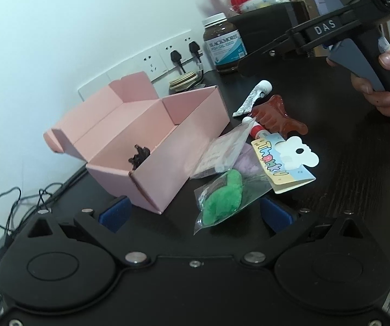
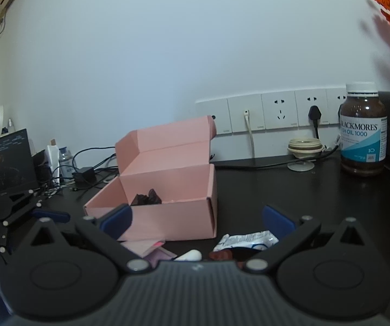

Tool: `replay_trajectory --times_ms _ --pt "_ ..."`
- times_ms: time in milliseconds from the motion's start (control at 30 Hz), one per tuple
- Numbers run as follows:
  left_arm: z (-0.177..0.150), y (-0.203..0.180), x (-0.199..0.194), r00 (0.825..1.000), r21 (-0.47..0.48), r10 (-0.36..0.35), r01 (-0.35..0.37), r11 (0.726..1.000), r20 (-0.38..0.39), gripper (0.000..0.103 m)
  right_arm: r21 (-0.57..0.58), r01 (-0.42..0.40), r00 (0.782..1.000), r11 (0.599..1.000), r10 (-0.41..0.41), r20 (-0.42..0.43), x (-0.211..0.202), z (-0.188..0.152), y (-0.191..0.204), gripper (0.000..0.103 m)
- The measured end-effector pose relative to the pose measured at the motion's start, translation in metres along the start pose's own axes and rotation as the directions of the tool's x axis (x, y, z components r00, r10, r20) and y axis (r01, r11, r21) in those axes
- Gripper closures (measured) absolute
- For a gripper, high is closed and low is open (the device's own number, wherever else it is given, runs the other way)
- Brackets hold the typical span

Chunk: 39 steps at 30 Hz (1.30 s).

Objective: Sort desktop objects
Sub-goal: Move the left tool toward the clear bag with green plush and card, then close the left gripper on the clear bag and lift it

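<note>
My left gripper (image 1: 195,214) hangs wide open and empty over the dark desk (image 1: 358,179), a green bag (image 1: 223,201) between its blue pads. Just beside it stands the open pink box (image 1: 151,141), a dark clip (image 1: 140,157) inside. Past the bag lie a card (image 1: 282,163), a red claw clip (image 1: 276,116) and a tube (image 1: 253,96). My right gripper (image 2: 197,217) gapes empty above them.

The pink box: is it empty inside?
No, in the left wrist view the open pink box already holds one small dark object lying on its floor near the front wall.
</note>
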<state>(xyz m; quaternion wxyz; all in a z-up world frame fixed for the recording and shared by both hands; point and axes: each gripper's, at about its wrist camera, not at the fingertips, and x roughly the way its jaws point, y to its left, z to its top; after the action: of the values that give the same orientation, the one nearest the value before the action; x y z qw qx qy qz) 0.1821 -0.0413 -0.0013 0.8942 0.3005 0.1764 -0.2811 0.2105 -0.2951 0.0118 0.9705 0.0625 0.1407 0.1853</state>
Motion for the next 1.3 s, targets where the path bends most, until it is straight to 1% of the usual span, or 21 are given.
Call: replay_trajectory --times_ms 200,367,500,567,633,700,767,900,967,1000,1033,1133,1300 --pt "0.004 -0.004 0.004 1.0 0.03 0.004 -0.004 1.0 0.011 0.002 -0.015 0.001 1.0 1.0 -0.001 0.004 0.0 0.0 0.003 0.001" --pt "0.004 -0.012 0.004 0.999 0.06 0.042 -0.044 0.997 0.031 0.004 -0.015 0.001 1.0 1.0 -0.001 0.006 -0.001 0.0 0.003 0.001" --pt "0.004 -0.008 0.006 0.999 0.039 0.025 -0.026 0.999 0.022 0.009 -0.026 0.0 1.0 1.0 0.0 0.006 -0.001 -0.001 0.005 0.001" --pt "0.005 -0.005 0.008 1.0 0.028 0.027 -0.027 0.999 0.012 0.017 -0.03 0.0 1.0 1.0 0.001 0.007 -0.001 -0.001 0.005 0.001" --pt "0.005 -0.005 0.008 1.0 0.031 0.028 -0.028 0.999 0.012 0.019 -0.029 0.0 1.0 1.0 0.001 0.007 -0.001 -0.001 0.005 0.001" --pt "0.005 -0.006 0.007 1.0 0.036 0.02 -0.02 0.999 0.013 0.025 -0.025 -0.001 1.0 1.0 0.001 0.006 -0.001 0.0 0.004 0.001" --pt "0.005 -0.008 0.007 1.0 0.04 0.01 -0.01 0.999 0.011 0.038 -0.02 -0.001 1.0 1.0 0.001 0.005 -0.001 0.0 0.004 0.001" --pt "0.004 -0.011 0.005 1.0 0.044 -0.012 0.011 0.999 0.011 0.055 -0.02 -0.002 1.0 1.0 0.002 0.004 -0.001 0.0 0.004 0.001" --pt "0.003 -0.012 0.005 1.0 0.054 -0.013 0.012 0.998 0.009 0.07 -0.023 -0.002 1.0 1.0 0.002 0.004 -0.001 -0.001 0.004 0.001" --pt "0.002 -0.013 0.005 1.0 0.06 -0.013 0.012 0.998 0.007 0.071 -0.024 -0.002 1.0 1.0 0.002 0.005 -0.001 -0.001 0.004 0.001" --pt "0.002 -0.013 0.004 1.0 0.059 -0.02 0.019 0.998 0.008 0.076 -0.026 -0.002 1.0 1.0 0.002 0.005 -0.002 -0.001 0.005 0.001" --pt "0.002 -0.011 0.004 1.0 0.04 -0.031 0.031 0.999 -0.001 0.077 -0.026 -0.002 1.0 1.0 0.002 0.006 -0.002 -0.001 0.005 0.001" --pt "0.001 -0.007 0.003 0.999 0.016 -0.036 0.036 0.999 0.006 0.078 -0.026 -0.002 1.0 1.0 0.002 0.007 -0.003 0.0 0.005 0.001"
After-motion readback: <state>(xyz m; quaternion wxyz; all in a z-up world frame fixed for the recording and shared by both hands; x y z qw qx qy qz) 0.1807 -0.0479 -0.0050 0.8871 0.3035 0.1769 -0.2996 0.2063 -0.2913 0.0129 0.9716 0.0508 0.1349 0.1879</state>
